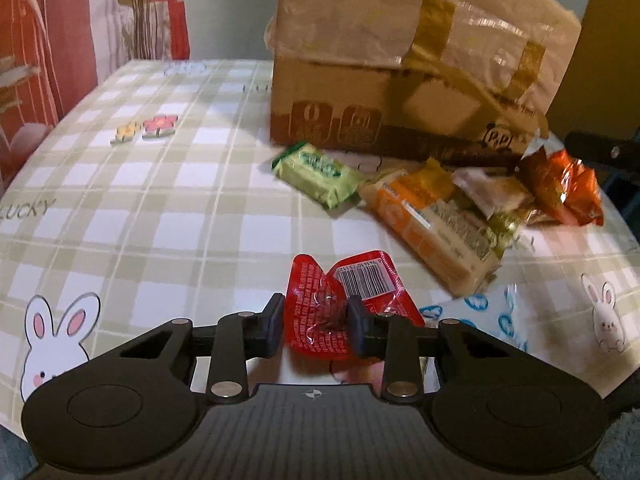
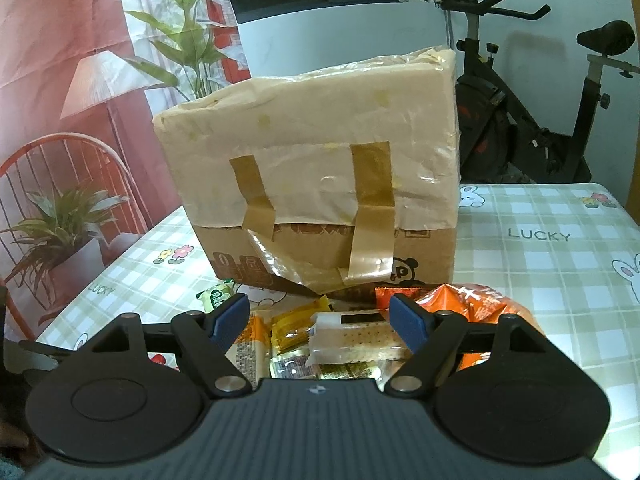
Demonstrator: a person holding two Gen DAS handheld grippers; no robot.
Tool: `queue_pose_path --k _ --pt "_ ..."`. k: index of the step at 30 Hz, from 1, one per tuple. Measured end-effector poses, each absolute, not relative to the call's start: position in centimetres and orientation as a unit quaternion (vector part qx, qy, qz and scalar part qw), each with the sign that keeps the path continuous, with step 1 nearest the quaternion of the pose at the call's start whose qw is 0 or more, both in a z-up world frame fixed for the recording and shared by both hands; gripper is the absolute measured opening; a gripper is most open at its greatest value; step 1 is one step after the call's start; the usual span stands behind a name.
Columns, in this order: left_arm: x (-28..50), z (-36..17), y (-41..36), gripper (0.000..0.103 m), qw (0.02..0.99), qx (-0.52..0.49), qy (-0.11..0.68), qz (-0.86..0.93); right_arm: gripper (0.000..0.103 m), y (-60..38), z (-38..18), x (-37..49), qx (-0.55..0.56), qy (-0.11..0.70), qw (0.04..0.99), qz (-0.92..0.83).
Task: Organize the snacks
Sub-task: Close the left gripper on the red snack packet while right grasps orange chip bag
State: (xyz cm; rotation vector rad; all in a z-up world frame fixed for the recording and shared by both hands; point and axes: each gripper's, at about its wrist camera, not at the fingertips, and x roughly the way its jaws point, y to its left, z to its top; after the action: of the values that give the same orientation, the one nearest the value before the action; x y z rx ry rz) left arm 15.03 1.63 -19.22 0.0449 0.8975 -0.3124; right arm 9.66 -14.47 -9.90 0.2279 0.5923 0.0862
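Red packet (image 1: 320,312) is sitting crumpled between your left gripper (image 1: 316,326), pads pinching it; your right gripper (image 2: 320,322) is hovering wide, holding nothing, above the pile.

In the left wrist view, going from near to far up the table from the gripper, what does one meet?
left gripper, jaws around the red packet → long orange and white packet → green packet → taped cardboard box. The other wrappers overlap, so they are left out.
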Motion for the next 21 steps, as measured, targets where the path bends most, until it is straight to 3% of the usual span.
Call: queue_pose_path --k 9,18,21 --pt "14.9 -17.3 2.6 0.035 0.915 -0.025 0.377 -0.141 0.079 -15.5 -10.1 9.1 0.084 0.291 0.953 0.011" --pt "14.9 -17.2 2.3 0.035 0.916 -0.031 0.371 -0.150 0.080 -16.6 -11.7 9.4 -0.032 0.320 0.946 -0.035" --pt "15.0 -17.3 2.4 0.035 0.915 -0.033 0.373 -0.150 0.085 -16.4 -12.7 9.8 -0.084 0.333 0.938 -0.042"
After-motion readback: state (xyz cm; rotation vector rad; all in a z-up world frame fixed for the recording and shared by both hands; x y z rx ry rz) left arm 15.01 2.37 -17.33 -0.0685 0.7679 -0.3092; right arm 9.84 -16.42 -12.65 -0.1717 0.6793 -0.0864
